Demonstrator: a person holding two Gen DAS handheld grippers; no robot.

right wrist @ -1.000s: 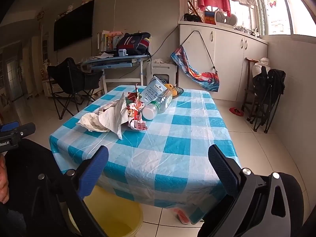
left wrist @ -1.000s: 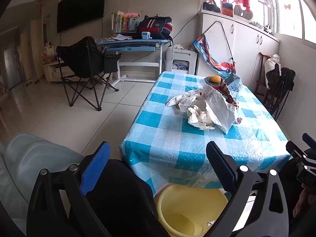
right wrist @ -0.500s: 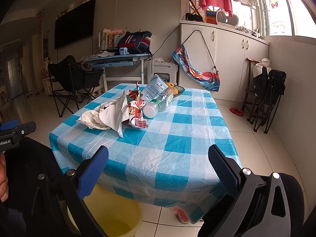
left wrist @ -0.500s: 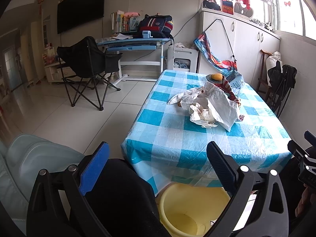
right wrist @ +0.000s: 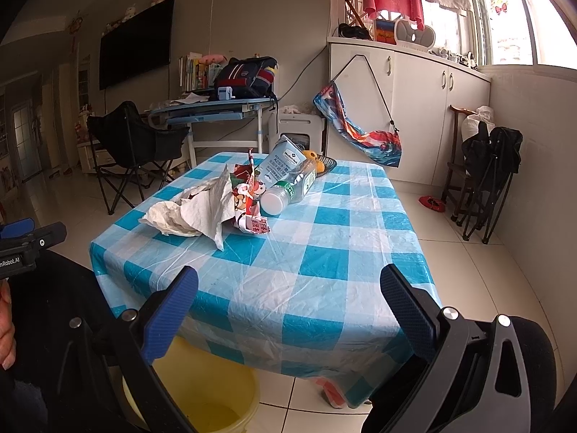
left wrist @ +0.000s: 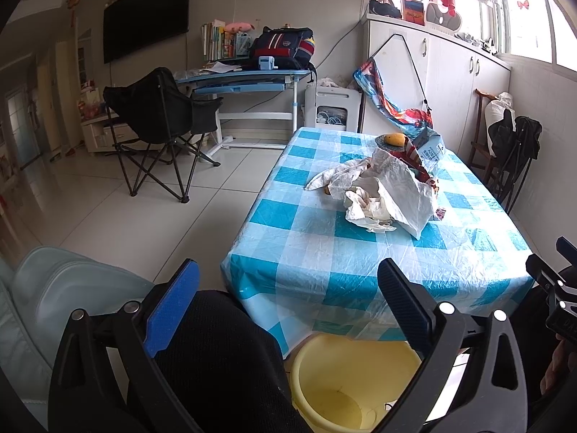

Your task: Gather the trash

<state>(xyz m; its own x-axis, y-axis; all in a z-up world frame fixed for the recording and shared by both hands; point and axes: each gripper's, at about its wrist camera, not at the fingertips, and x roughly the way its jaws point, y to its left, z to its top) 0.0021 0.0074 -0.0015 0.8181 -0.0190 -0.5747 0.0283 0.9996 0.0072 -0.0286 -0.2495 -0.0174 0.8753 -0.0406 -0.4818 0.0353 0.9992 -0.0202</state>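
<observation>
Down low, the left tool gapes wide with nothing between its fingers, and the right tool beside it is just as wide and empty. Both hang short of the near edge of the bench with its blue checked cloth. Under that edge stands a yellow bucket. Further up the bench lies the trash: crumpled paper, a snack wrapper touching it, then a bottle on its side against a carton.
</observation>
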